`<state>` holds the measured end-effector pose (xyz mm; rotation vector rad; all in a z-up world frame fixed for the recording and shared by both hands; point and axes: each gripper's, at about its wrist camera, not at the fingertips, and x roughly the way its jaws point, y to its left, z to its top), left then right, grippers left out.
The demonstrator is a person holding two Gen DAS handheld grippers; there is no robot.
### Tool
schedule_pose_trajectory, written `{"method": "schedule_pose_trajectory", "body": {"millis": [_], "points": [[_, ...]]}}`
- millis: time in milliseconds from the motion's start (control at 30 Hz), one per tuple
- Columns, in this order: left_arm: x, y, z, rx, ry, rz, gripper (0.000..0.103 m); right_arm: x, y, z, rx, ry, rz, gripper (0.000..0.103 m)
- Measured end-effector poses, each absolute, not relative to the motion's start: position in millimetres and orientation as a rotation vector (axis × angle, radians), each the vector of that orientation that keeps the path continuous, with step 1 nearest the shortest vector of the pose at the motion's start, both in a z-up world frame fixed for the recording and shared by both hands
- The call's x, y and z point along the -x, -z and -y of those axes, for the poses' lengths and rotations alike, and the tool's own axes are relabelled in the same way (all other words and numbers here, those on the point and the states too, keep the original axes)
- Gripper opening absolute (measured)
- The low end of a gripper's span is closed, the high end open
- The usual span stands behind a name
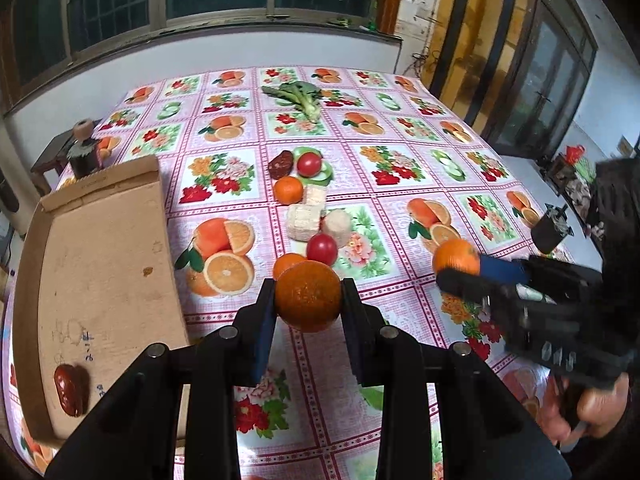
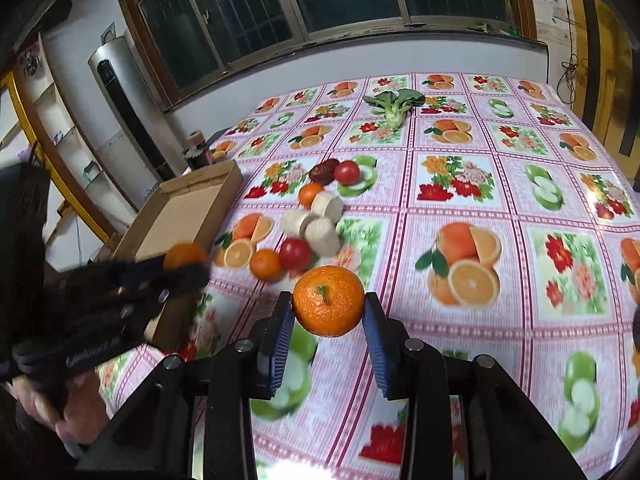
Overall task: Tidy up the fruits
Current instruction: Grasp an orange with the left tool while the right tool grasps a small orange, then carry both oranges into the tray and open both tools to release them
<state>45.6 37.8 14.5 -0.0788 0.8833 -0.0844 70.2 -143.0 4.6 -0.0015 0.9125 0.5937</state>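
1. Nearest me, the left gripper (image 1: 308, 298) pinches a mandarin (image 1: 307, 295) between its blue pads, clear above the tablecloth (image 1: 400, 184).
2. The right gripper (image 2: 329, 304) likewise clamps a second mandarin (image 2: 329, 301), stem side facing my camera, held off the cloth.
3. In the left wrist view I see the right gripper off to the right with its fruit, and a hand (image 1: 588, 412) on its grip, blurred.
4. On my left lies an open cardboard box (image 1: 108, 280); a dark red date (image 1: 71, 389) rests in its near corner.
5. Just past the held fruit, a small orange (image 1: 289, 264) and a tomato (image 1: 322, 249) lie touching on the cloth.
6. Behind them I see three pale corn pieces (image 1: 305, 222) bunched together.
7. Further on sit another orange (image 1: 289, 189), a second tomato (image 1: 309, 163) and a second date (image 1: 281, 164), close together.
8. Near the far edge lies a leafy green vegetable (image 1: 301, 95).
9. Beyond the box's far corner stands a dark bottle (image 1: 83, 152).
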Motion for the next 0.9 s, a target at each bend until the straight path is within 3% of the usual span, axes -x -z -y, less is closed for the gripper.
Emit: {"method": "schedule_pose_trajectory", "body": {"millis": [900], "points": [[-17.4,-35.6,-139.5,0.149,-0.067,-0.852,0.028,-40.7,-45.3,46.7,0.034,-0.815,-0.881,0.035]]}}
